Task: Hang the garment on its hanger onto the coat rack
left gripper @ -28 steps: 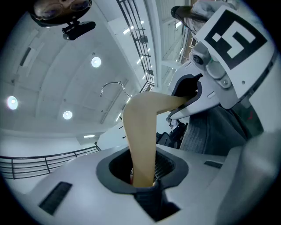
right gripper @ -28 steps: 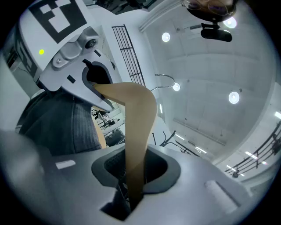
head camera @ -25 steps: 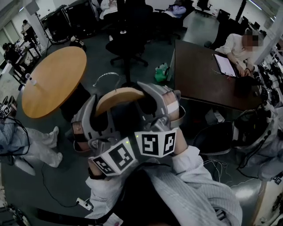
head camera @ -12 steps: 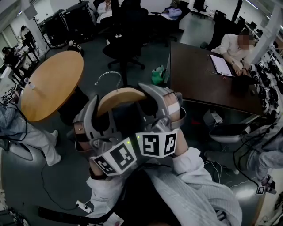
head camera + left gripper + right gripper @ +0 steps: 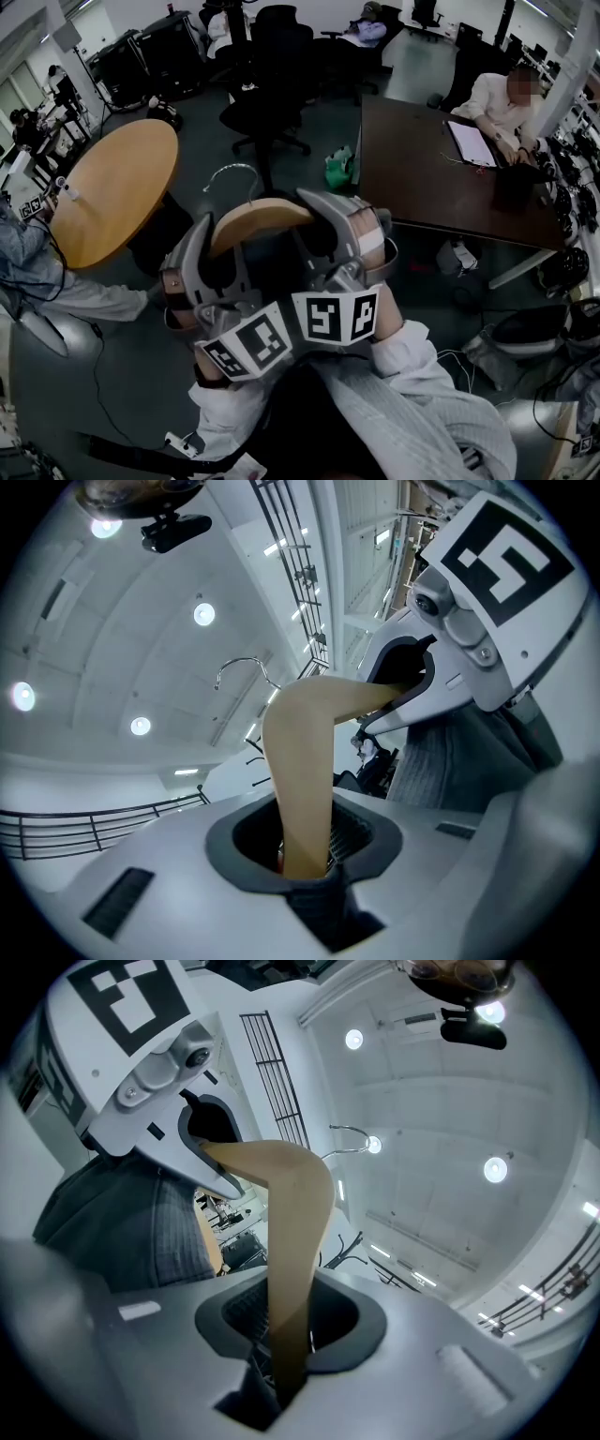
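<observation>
At both ends of wooden hanger (image 5: 261, 216), left claw (image 5: 305, 855), right claw (image 5: 286, 1335), each pinching it

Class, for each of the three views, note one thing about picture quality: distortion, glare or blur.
Head view: wide-angle, lines lean near the edges; a mosaic patch hides the seated person's face. Left gripper view: round fisheye frame, black corners; ceiling lights glare; the railing bows. Right gripper view: same black corners; a lamp blooms; the wooden hanger is sharp.
</observation>
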A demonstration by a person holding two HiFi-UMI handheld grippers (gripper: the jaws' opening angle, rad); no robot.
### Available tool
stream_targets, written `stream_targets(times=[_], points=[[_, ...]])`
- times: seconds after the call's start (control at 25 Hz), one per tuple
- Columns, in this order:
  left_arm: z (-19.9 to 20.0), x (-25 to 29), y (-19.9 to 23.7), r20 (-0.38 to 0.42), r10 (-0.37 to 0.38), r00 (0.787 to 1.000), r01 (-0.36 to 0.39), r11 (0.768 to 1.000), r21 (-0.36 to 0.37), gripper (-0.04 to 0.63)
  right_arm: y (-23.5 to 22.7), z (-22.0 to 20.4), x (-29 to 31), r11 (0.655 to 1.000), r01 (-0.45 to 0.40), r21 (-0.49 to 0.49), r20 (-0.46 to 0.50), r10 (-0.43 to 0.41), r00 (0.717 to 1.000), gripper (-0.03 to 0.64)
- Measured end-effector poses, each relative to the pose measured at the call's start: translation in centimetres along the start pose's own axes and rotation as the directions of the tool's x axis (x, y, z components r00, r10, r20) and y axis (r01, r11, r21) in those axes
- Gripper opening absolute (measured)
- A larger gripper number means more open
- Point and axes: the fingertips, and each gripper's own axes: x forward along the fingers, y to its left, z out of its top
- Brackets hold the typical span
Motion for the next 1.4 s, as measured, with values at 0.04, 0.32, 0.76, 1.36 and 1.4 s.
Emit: stream_targets(times=[0.04, 0.32, 0.76, 1.36, 1.4], points=[[0.2, 0.2, -0.2, -0.002, 0.001, 1.000, -0.001, 1.000, -0.001, 0.094, -0.2, -0.3, 0.1, 1.000, -0.004, 0.001, 0.005, 0.004, 1.000, 0.074], [0.4, 2.1, -1.3, -0.021, -0.005, 1.000, 0.004, 1.000, -0.022, 0.094, -0.9, -2.0, 1.3, 1.000, -0.012, -0.004, 0.015, 0.012, 1.000, 0.078], [-5.9, 12.6, -1.8, -0.009, -0.037, 0.999, 0.036, 0.998, -0.042, 0.094, 1.5, -5.7, 12.2, 1.000, -0.007, -0.016, -0.020, 0.006, 1.000, 0.081], [-15.9, 30.9, 1.3, 0.127, -0.114, 0.985, 0.118, 0.993, -0.025, 0.094, 4.1, -8.9, 31.7, 0.997, 0.075, -0.007, -0.151, -0.075, 0.986, 0.084], [-16.4, 32.1, 1.2, 0.129, -0.119, 0.984, 0.123, 0.992, -0.024, 0.094, 4.2, -9.4, 32.8, 0.997, 0.073, -0.008, -0.157, -0.074, 0.985, 0.084]])
